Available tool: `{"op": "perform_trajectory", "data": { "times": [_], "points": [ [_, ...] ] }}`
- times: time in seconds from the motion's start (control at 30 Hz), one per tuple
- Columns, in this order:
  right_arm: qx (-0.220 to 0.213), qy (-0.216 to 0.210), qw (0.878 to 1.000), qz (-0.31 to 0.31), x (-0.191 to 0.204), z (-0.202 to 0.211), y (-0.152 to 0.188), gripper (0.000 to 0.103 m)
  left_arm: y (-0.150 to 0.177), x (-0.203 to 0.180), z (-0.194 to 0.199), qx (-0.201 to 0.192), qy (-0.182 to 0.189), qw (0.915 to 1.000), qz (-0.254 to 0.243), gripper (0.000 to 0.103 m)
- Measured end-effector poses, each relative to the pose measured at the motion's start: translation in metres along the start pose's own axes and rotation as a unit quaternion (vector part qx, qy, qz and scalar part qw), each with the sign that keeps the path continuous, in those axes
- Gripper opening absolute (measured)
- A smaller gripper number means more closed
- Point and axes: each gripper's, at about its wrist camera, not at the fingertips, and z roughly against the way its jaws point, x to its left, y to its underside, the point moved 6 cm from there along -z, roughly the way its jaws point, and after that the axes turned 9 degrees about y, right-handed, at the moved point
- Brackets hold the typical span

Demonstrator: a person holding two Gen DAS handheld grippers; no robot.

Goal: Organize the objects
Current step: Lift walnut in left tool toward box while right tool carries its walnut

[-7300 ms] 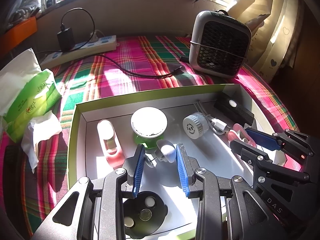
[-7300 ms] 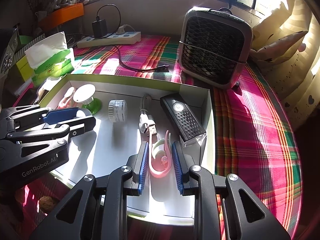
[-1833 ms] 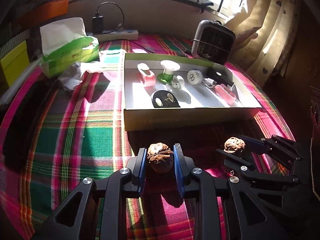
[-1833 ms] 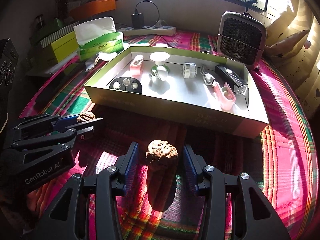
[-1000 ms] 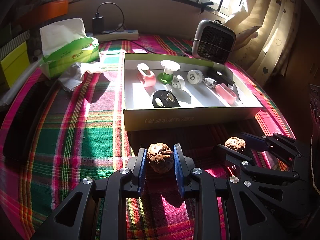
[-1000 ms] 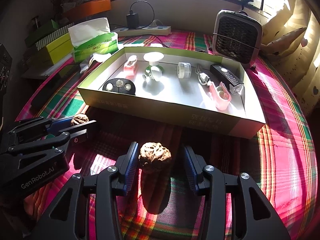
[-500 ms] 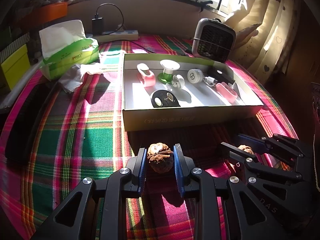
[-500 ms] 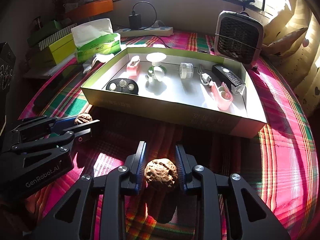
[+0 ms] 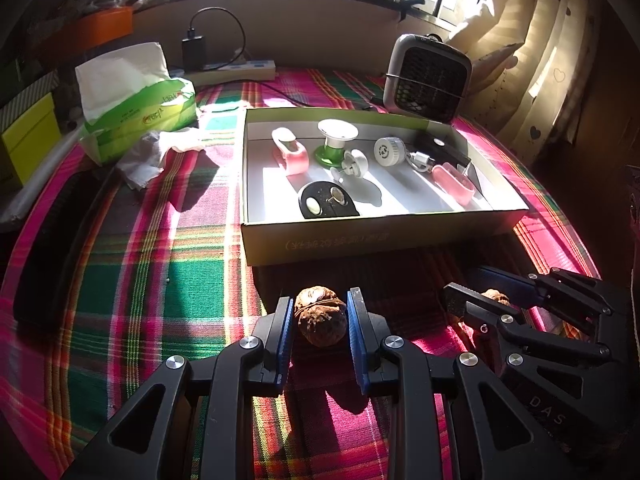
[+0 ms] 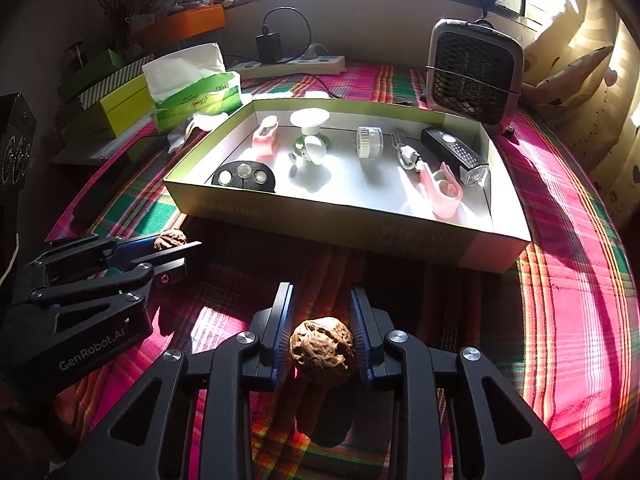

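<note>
Left gripper [image 9: 320, 322] clenched on a walnut [image 9: 320, 316], just in front of the box [image 9: 380, 240], above the plaid cloth [image 9: 160, 272]. Seam across the top, long axis roughly crosswise between the pads. Right gripper [image 10: 322, 340] now clamped on second walnut [image 10: 322, 349]; jaws wide 1.0 s ago. Orientation of this nut unclear, surface too wrinkled. Box and contents unmoved.

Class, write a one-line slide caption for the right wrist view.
Right gripper jaws closed on a walnut above the plaid cloth, facing a box of small gadgets.
</note>
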Motion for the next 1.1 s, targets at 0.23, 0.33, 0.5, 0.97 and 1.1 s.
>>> {"op": "perform_trajectory", "data": {
  "times": [0.23, 0.33, 0.5, 0.97, 1.1],
  "points": [
    [-0.009, -0.006, 1.000, -0.004, -0.005, 0.006, -0.004, 0.027, -0.007, -0.007, 0.004, -0.006, 0.001, 0.9999, -0.011, 0.023],
    [-0.007, -0.005, 1.000, -0.008, -0.009, 0.005, -0.002, 0.027, -0.008, -0.008, 0.002, -0.004, 0.000, 0.9999, -0.012, 0.023],
    [-0.012, -0.008, 1.000, -0.013, -0.013, 0.007, -0.002, 0.027, -0.010, -0.011, 0.002, -0.003, 0.002, 0.9999, -0.014, 0.023],
    [-0.022, -0.006, 1.000, -0.009, -0.020, 0.012, -0.004, 0.022, -0.016, -0.021, 0.005, -0.010, 0.002, 0.9996, -0.025, 0.023],
    [-0.031, -0.009, 0.999, -0.007, -0.022, 0.015, -0.008, 0.017, -0.019, -0.024, 0.005, -0.014, 0.004, 0.9995, -0.027, 0.023]
  ]
}}
